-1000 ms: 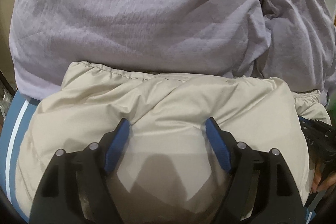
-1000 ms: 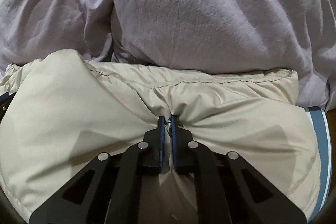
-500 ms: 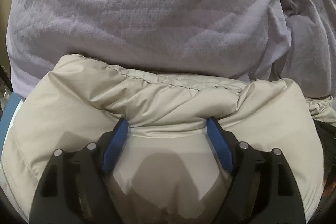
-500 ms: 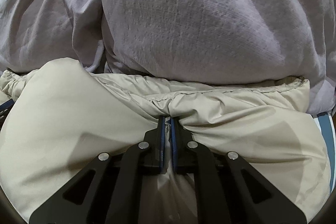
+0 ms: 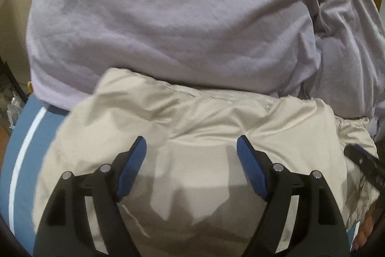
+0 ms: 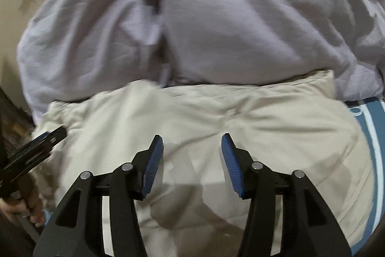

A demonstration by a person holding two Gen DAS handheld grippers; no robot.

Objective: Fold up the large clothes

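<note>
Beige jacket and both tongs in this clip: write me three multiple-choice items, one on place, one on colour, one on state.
1. Where does the lilac garment lie relative to the beige jacket?
A. Beyond its far edge
B. Underneath the tongs
C. Inside the jacket

2. What colour are the finger pads of the right tongs?
A. Red
B. Blue
C. White

3. What state are the left tongs in?
A. Shut on the jacket
B. Shut on the lilac garment
C. Open above the jacket

Answers:
1 A, the lilac cloth fills the upper part of both views, past the jacket's stitched hem.
2 B, both pads show blue ribbed faces.
3 C, the fingers stand wide apart with nothing between them but bare jacket fabric below.
</note>
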